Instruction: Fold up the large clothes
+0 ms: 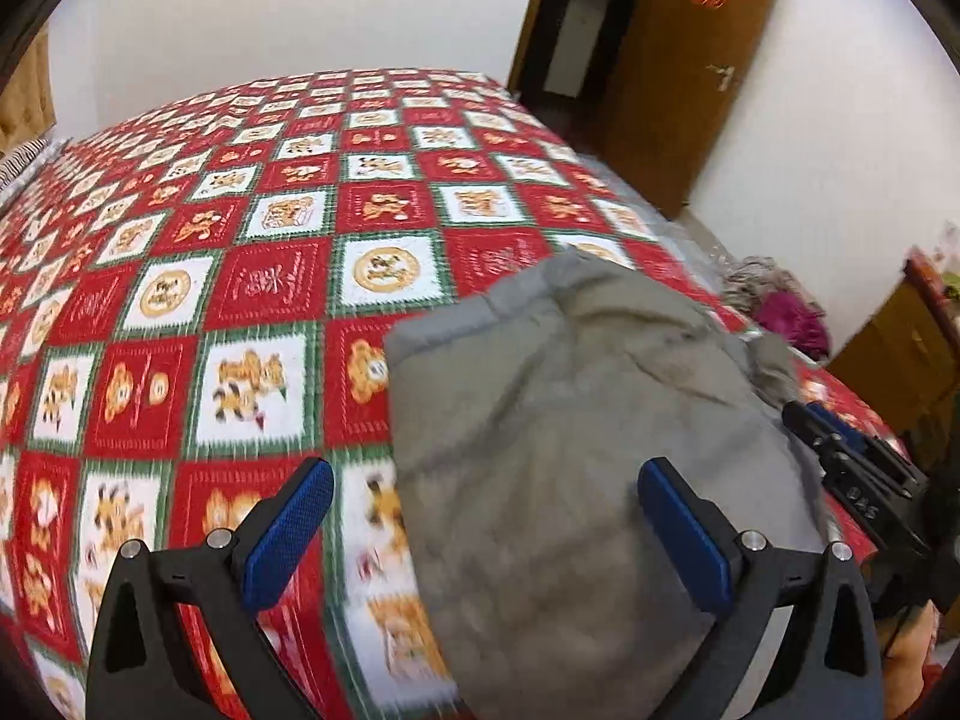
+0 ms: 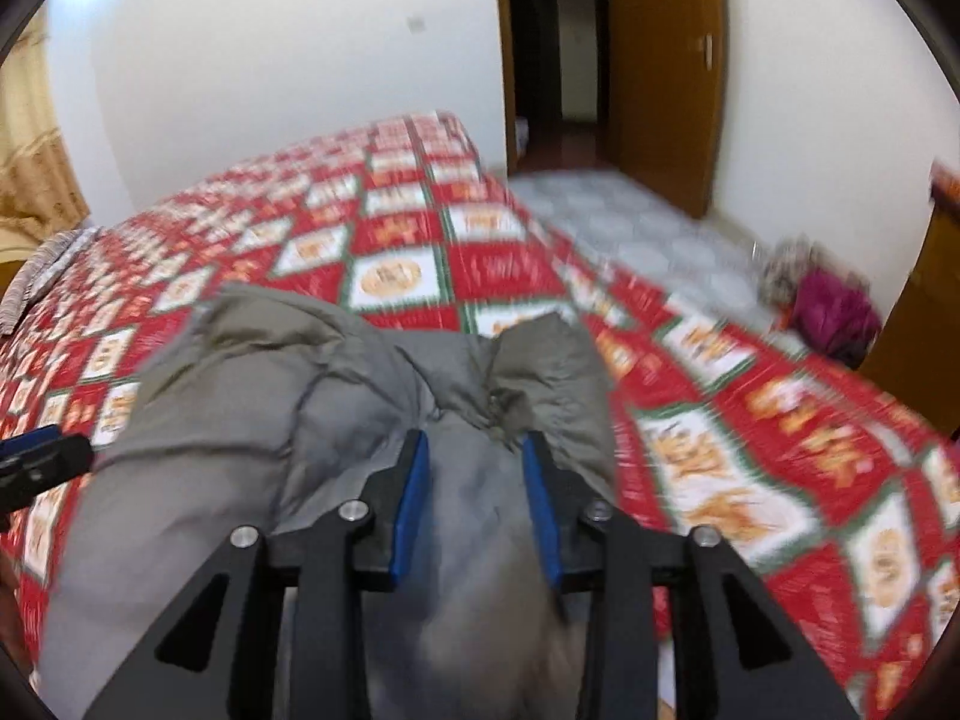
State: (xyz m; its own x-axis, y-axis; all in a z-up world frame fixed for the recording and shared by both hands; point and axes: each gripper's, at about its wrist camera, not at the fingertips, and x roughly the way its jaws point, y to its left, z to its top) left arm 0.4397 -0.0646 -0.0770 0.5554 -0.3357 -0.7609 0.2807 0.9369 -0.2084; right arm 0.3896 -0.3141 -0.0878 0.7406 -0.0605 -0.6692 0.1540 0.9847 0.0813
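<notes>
A grey padded coat [image 1: 576, 432] lies bunched on the bed's red, white and green checked cover [image 1: 240, 276]. My left gripper [image 1: 486, 480] is open, its blue pads wide apart; the right pad is over the coat's near part, the left pad over the cover. My right gripper [image 2: 477, 474] has its blue pads closed on a thick fold of the grey coat [image 2: 288, 396], which fills the gap between them. The right gripper also shows at the right edge of the left wrist view [image 1: 852, 462]. The left gripper's tip shows at the left edge of the right wrist view [image 2: 42, 456].
The bed runs far and left to a white wall [image 1: 270, 18]. An open wooden door [image 1: 678, 78] and dark doorway stand at the far right. A heap of grey and magenta clothes [image 2: 828, 306] lies on the floor right of the bed, by a wooden cabinet [image 1: 900, 348].
</notes>
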